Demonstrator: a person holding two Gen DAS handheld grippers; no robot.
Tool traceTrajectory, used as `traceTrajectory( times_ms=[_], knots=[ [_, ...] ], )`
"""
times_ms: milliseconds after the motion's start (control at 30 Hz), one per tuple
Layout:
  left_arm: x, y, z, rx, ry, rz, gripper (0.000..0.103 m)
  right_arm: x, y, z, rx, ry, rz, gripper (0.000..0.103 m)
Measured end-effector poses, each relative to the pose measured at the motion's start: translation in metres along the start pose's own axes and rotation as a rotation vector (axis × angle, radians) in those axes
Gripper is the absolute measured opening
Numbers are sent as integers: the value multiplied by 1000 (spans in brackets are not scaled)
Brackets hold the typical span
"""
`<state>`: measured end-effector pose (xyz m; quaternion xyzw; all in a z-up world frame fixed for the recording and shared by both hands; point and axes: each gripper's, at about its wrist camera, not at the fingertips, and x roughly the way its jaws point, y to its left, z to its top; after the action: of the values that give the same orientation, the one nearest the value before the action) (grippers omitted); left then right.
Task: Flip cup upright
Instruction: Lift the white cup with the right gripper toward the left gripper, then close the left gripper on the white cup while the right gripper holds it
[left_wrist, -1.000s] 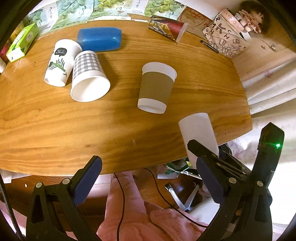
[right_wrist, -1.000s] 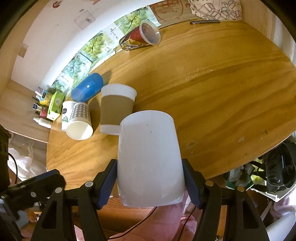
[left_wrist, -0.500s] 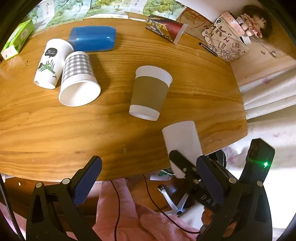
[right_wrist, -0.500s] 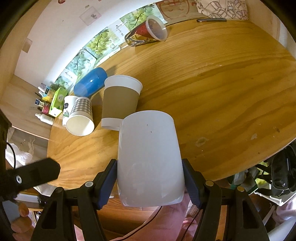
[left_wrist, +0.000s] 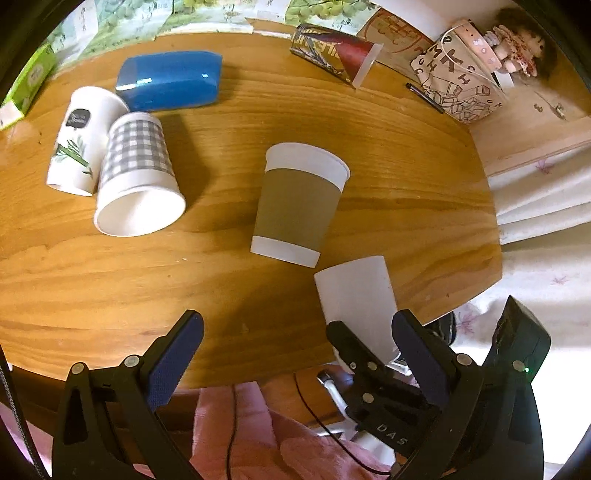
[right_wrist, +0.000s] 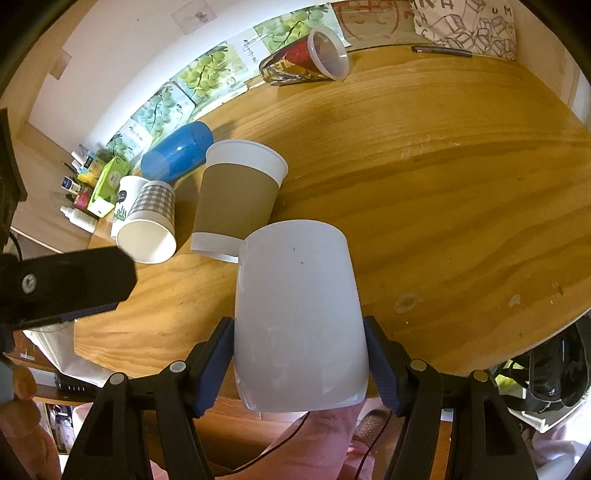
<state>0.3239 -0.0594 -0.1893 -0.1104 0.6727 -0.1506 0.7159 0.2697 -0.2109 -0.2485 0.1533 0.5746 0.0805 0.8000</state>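
Note:
My right gripper (right_wrist: 300, 363) is shut on a plain white cup (right_wrist: 300, 314), held off the near edge of the wooden table (right_wrist: 443, 184) with its closed base pointing away from me. The same white cup (left_wrist: 356, 302) and the right gripper (left_wrist: 369, 354) show in the left wrist view at lower right. My left gripper (left_wrist: 295, 347) is open and empty over the table's near edge; one of its fingers (right_wrist: 66, 284) shows at the left of the right wrist view.
On the table (left_wrist: 74, 277) are a brown-sleeved cup (left_wrist: 297, 203) standing rim-down, a checked cup (left_wrist: 138, 173), a leaf-print cup (left_wrist: 83, 140), a blue cup (left_wrist: 170, 79) and a red clear cup (left_wrist: 332, 51) on their sides. A patterned bag (left_wrist: 458, 85) and pen (left_wrist: 424, 98) lie far right.
The right gripper with the white cup has moved forward and left, over the table's near edge. The left gripper has come closer to the table.

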Motion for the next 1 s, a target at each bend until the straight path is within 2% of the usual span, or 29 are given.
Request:
traceTrajectory(
  times_ms=[200,367,633,1000],
  knots=[
    [9,0,4,-10,34,-30,101,3,-3,1,2,-3,5,69],
    [16,-2,4,-29,71,-86,101,6,-6,2,0,-1,5,69],
    [27,-9,7,-29,104,-88,101,9,-10,-1,7,15,13,69],
    [50,-13,13,-51,163,-148,101,9,-18,-1,20,18,37,69]
  ],
)
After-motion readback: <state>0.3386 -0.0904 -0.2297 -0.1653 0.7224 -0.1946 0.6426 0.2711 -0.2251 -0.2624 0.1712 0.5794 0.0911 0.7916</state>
